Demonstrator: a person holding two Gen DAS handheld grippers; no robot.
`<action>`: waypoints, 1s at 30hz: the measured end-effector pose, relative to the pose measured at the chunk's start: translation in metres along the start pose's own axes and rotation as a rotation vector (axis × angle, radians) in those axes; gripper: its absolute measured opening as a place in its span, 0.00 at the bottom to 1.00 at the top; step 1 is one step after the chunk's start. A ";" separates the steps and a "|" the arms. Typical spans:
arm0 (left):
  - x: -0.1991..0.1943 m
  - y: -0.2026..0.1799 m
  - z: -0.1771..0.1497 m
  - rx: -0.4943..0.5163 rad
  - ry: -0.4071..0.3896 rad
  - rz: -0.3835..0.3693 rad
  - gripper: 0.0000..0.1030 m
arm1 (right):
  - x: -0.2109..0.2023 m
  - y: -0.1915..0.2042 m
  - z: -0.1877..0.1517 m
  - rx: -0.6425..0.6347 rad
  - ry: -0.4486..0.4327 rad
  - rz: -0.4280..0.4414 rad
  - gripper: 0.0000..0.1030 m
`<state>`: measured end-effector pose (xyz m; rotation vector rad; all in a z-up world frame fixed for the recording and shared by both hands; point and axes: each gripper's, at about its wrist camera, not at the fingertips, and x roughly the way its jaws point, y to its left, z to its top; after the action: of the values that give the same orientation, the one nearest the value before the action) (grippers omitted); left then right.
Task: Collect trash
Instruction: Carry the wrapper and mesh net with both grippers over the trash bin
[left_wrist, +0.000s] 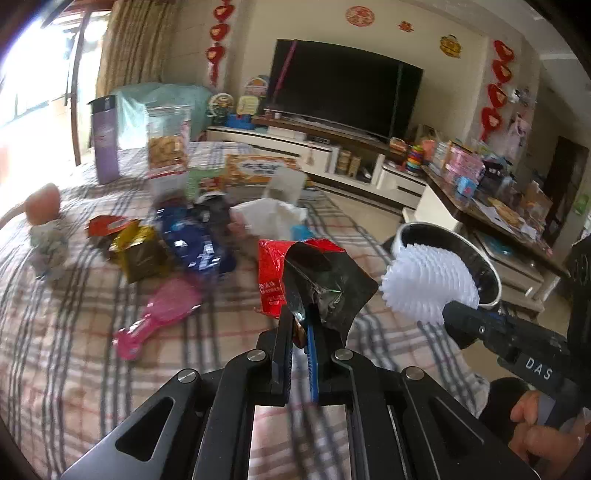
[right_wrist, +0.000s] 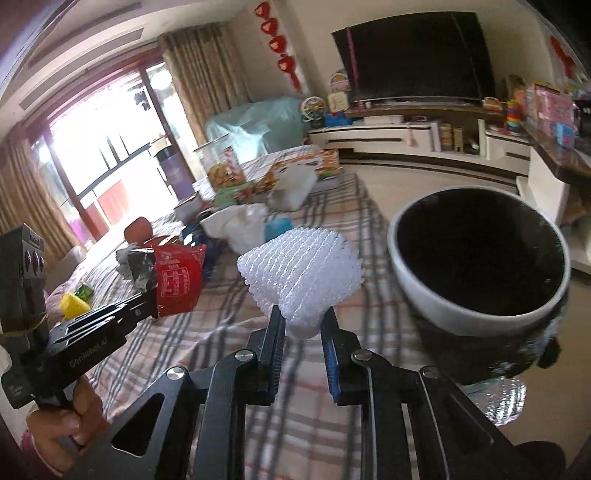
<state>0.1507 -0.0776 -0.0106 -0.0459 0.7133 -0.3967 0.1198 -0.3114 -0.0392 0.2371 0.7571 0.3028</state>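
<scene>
The fingers (left_wrist: 312, 343) of our left gripper (left_wrist: 301, 332) are pinched nearly together on a red wrapper (left_wrist: 273, 280) with a silver-black lining, held up above the checked surface (left_wrist: 92, 295). Our right gripper (right_wrist: 301, 332) has its fingers (right_wrist: 275, 332) set wider, clamped on a white foam net (right_wrist: 301, 269) beside the trash bin (right_wrist: 476, 254). The bin's white rim stands off the surface's right edge, above the tiled floor (right_wrist: 406, 184), with open air between net and rim. More litter lies farther in on the surface: a blue packet (left_wrist: 199, 243), a gold packet (left_wrist: 138, 251), a pink toy (left_wrist: 155, 321) and a white plastic bag (left_wrist: 269, 218).
</scene>
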 end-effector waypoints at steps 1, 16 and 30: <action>0.003 -0.004 0.002 0.005 0.001 -0.004 0.05 | -0.002 -0.005 0.001 0.006 -0.003 -0.008 0.19; 0.057 -0.057 0.029 0.104 0.031 -0.086 0.05 | -0.026 -0.075 0.013 0.103 -0.046 -0.137 0.19; 0.120 -0.103 0.058 0.193 0.063 -0.159 0.06 | -0.028 -0.118 0.029 0.137 -0.044 -0.202 0.19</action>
<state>0.2348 -0.2226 -0.0239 0.0927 0.7331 -0.6203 0.1431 -0.4336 -0.0384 0.2935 0.7521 0.0545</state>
